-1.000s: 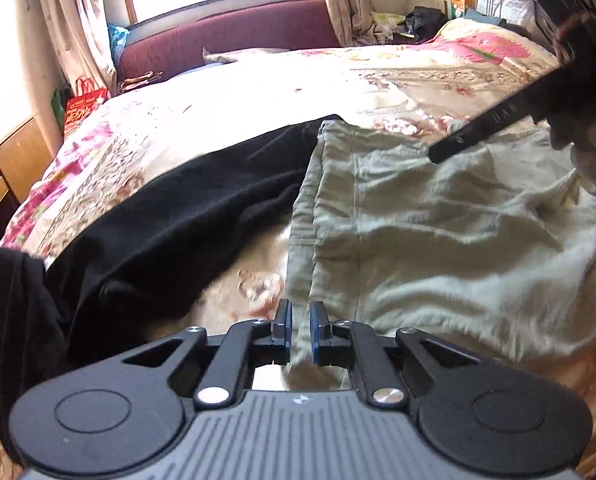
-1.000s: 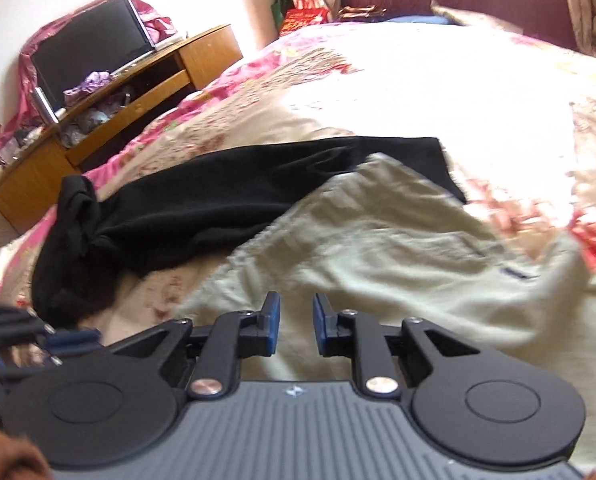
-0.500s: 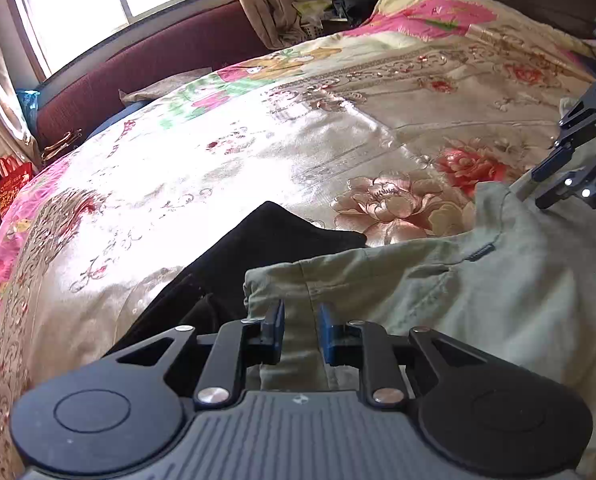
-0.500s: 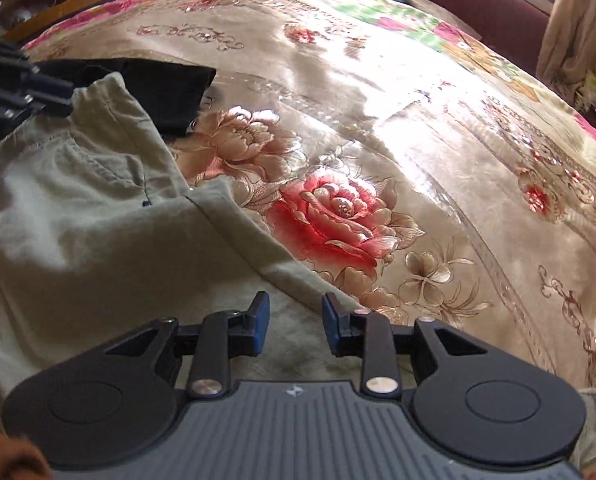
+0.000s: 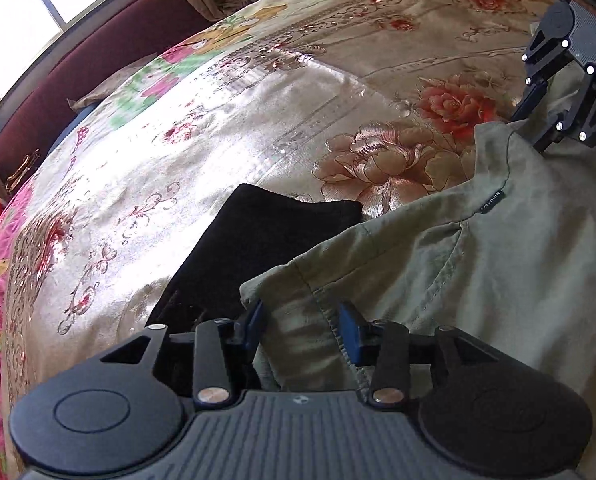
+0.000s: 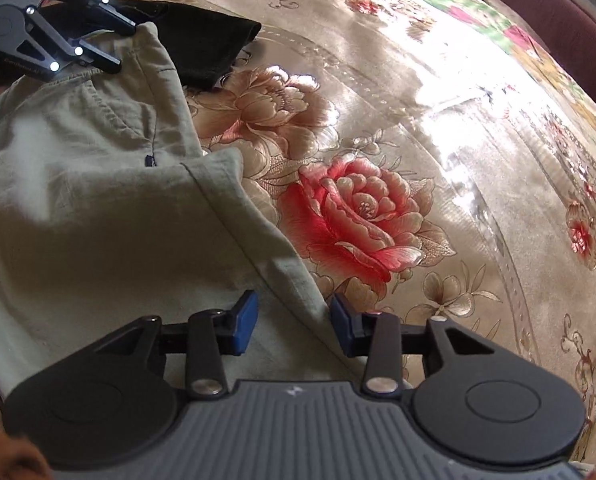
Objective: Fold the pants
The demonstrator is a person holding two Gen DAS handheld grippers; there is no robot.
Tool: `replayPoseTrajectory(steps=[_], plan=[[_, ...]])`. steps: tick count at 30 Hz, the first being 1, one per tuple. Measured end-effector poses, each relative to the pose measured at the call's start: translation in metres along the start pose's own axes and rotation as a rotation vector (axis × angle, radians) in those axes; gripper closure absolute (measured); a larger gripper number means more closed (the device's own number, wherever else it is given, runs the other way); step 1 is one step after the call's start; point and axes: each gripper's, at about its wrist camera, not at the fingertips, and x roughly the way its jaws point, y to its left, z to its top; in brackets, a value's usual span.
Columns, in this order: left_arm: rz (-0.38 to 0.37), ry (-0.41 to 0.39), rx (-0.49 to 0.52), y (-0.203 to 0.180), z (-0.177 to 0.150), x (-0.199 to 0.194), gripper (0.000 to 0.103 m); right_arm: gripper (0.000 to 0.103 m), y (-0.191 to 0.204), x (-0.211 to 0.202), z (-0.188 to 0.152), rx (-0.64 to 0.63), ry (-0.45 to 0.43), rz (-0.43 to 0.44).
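Olive green pants [image 5: 478, 280] lie on the flowered bedspread [image 5: 257, 120]. In the left wrist view my left gripper [image 5: 302, 330] straddles a seamed corner of the pants; its jaws are opening and the blue pads do not press the cloth. In the right wrist view my right gripper [image 6: 293, 326] sits over the pants [image 6: 97, 208] at their slanting edge, jaws also opening, with the edge between them and unpinched. Each gripper shows in the other's view: the right gripper [image 5: 538, 120] at the far corner, the left gripper [image 6: 121, 46] at the top left.
A black garment [image 5: 257, 248] lies partly under the pants, also seen as a black garment [image 6: 205, 44] beside the left gripper. A maroon padded bench [image 5: 77, 80] stands under the window beyond the bed. Part of a hand [image 6: 1, 452] shows at the lower left.
Both views swung across the bed to this end of the pants. Both pairs of jaws have widened from nearly shut, and pants fabric now lies between them.
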Motion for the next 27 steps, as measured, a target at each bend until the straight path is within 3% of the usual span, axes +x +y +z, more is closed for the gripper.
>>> replayPoseTrajectory(steps=[2, 5, 11, 13, 18, 23, 27], plan=[[0.007, 0.006, 0.018, 0.002, 0.003, 0.0, 0.045, 0.084, 0.005, -0.002, -0.002, -0.003, 0.019, 0.005], [0.021, 0.0, -0.011, 0.015, 0.009, 0.002, 0.044, 0.097, 0.013, -0.008, -0.004, 0.023, 0.016, -0.017], [-0.01, 0.064, -0.104, 0.023, 0.011, 0.036, 0.044, 0.099, 0.025, -0.023, -0.016, 0.057, -0.015, -0.058], [-0.005, 0.064, -0.114, 0.018, 0.014, 0.04, 0.058, 0.099, 0.026, -0.025, -0.019, 0.067, -0.02, -0.076], [0.031, 0.057, -0.106, 0.01, 0.015, 0.032, 0.071, 0.1, 0.024, -0.038, -0.024, 0.092, -0.037, -0.121], [0.073, -0.032, -0.166, 0.016, 0.012, -0.008, 0.078, 0.101, 0.026, -0.071, -0.027, 0.122, -0.102, -0.192], [0.097, -0.153, -0.234, 0.019, -0.004, -0.069, 0.078, 0.101, 0.034, -0.118, -0.031, 0.161, -0.206, -0.231]])
